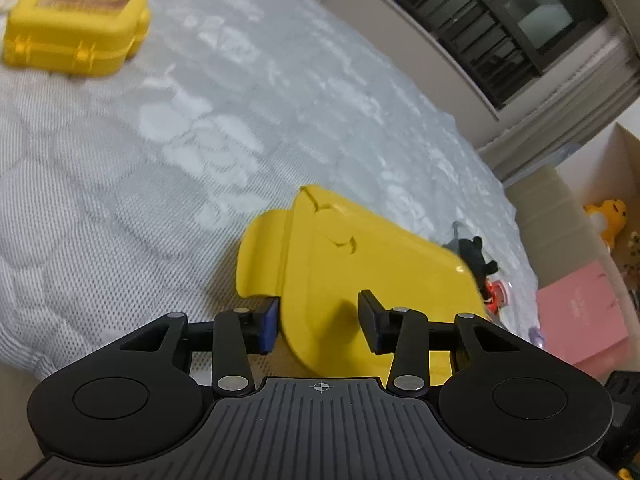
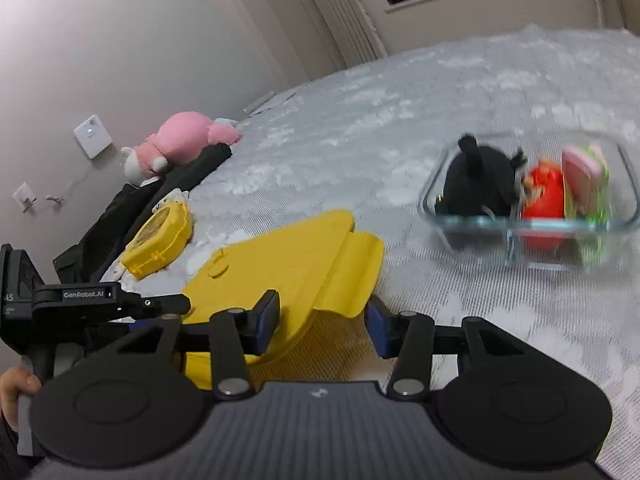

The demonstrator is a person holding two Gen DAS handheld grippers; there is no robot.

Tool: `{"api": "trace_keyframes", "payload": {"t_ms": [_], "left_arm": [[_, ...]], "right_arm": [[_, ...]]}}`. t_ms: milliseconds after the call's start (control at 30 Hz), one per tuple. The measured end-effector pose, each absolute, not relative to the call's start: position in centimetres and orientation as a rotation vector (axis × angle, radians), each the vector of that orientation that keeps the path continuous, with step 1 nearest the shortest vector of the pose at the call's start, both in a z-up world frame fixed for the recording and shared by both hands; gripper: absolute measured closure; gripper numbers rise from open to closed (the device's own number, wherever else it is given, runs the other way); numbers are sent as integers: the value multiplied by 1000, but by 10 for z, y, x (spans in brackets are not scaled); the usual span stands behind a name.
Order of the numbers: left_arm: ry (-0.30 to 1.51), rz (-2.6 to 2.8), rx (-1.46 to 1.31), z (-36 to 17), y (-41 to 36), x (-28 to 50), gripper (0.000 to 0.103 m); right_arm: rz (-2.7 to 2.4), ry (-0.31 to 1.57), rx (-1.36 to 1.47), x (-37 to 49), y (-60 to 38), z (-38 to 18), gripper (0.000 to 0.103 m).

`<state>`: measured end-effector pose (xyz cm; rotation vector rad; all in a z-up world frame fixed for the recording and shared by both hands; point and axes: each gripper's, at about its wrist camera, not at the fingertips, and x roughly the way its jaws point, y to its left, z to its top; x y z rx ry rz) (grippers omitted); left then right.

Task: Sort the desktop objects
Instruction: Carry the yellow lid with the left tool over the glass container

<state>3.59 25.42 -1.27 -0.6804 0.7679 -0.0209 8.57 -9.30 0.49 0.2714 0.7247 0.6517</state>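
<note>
A flat yellow lid (image 1: 352,280) with a side flap is tilted above the grey mattress (image 1: 120,200). My left gripper (image 1: 318,322) has its jaws spread around the lid's near edge; whether the pads press it I cannot tell. My right gripper (image 2: 322,326) has its jaws spread around the same yellow lid's (image 2: 288,264) flap edge. A glass container (image 2: 532,200) holding a black plush, a red toy and a pink-green item sits on the bed to the right. It also shows partly behind the lid in the left wrist view (image 1: 480,268).
A closed yellow box (image 1: 76,20) lies at the far left of the bed, also in the right wrist view (image 2: 158,238). A pink plush (image 2: 180,144) and dark clothing (image 2: 120,208) lie by the wall. A cardboard box (image 1: 600,200) and pink box (image 1: 580,312) stand beside the bed.
</note>
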Motion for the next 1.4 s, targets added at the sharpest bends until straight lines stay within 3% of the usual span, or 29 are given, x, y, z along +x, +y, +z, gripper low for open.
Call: {"api": "trace_keyframes", "payload": {"t_ms": [233,467,867,1033,1400], "left_arm": [[676,-54,-569,17,222,52,59],[675,-170,-480,37,165,118,59],[754,-251,-306,4,50,212,57],[798,-251,-322,-15,44,219,54],[755,-167,-325,-4,68,208,54]], "right_arm": [[618,612,268,87,-118,29,55],[494,535,341,109,-173,36,55],[225,601,491,166,-264,-11,55],[201,615,534,182,-273,-38,55],[221,601,456,181,-248,-31,53]]}}
